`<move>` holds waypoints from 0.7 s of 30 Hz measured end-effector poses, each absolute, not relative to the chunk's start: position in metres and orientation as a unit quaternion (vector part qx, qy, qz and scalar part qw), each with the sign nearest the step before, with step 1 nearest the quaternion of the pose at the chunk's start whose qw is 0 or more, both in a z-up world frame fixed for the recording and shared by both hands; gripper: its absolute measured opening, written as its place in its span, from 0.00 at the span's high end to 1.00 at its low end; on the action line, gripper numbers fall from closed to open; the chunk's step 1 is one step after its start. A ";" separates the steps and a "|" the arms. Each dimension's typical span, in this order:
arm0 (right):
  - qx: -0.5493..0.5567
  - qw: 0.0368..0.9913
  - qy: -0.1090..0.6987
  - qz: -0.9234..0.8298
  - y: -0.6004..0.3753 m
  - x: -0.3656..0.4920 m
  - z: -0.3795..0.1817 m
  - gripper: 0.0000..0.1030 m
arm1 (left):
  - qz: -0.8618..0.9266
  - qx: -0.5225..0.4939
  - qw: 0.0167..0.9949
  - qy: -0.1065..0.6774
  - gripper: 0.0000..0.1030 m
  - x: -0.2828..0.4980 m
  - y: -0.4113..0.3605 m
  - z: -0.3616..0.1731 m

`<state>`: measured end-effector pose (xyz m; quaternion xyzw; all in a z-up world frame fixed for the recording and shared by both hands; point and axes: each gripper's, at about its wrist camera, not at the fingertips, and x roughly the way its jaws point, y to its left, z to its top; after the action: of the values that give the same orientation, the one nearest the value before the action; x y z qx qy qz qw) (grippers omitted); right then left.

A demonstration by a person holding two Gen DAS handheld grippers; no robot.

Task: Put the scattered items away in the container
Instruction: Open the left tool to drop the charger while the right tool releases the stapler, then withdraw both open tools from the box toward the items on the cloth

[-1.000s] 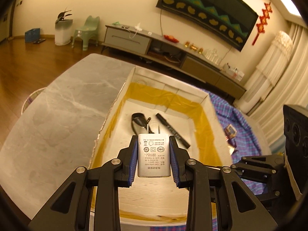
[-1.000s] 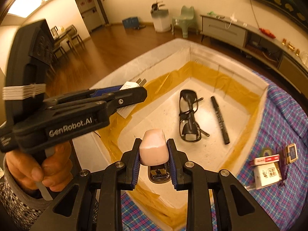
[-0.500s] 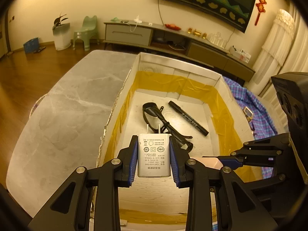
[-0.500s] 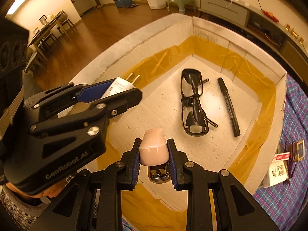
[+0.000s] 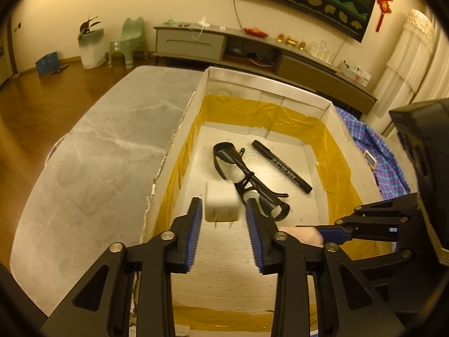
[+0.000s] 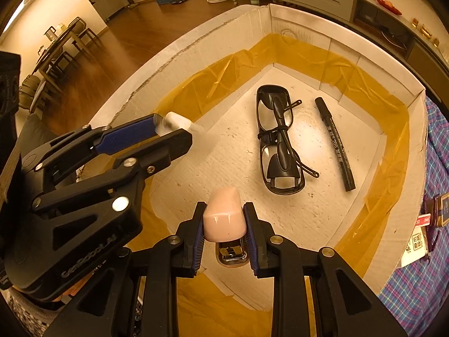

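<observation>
A: Left tool (image 5: 223, 219) has just been opening; its blue pads stand clear of the white charger (image 5: 221, 206), which hangs blurred between them, prongs down, over the cardboard box (image 5: 328, 106). I judge it released and dropping.

B: And the right tool (image 6: 224, 226)?

A: Clamped on the pink stapler (image 6: 224, 219), pink top up, metal base showing below. It hovers over the box floor near the six o'clock wall.

B: What's already in the box?

A: Black glasses (image 6: 279, 140) and a black marker (image 6: 335, 143), side by side, long axes running roughly twelve to six in the right wrist view, both at about one o'clock from the stapler.

B: So what does the next move turn on?

A: The stapler sits straight above bare floor, the glasses well apart. Letting go there should land it clear. The left tool lies at ten o'clock, off the drop line.

B: Anything left outside?

A: Small cards (image 6: 418, 241) on the checked cloth (image 6: 421, 295) at three o'clock, nearer the right tool.
</observation>
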<state>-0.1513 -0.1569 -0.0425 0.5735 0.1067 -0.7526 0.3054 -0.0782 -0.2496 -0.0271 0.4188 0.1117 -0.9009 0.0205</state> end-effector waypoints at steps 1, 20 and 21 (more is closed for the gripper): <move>0.575 0.305 0.103 -0.752 -0.157 -0.152 -0.043 0.72 | -0.901 0.419 0.021 0.114 0.64 -0.078 -0.250 -0.027; 0.543 0.310 0.099 -0.774 -0.148 -0.144 -0.026 0.71 | -0.905 0.404 0.020 0.134 0.61 -0.072 -0.254 -0.014; 0.537 0.312 0.097 -0.778 -0.148 -0.142 -0.023 0.71 | -0.906 0.402 0.018 0.133 0.60 -0.072 -0.252 -0.012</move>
<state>-0.1425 -0.1476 -0.0234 0.5370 0.0973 -0.7778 0.3119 -0.0716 -0.2521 -0.0118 0.4019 0.1332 -0.9058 0.0181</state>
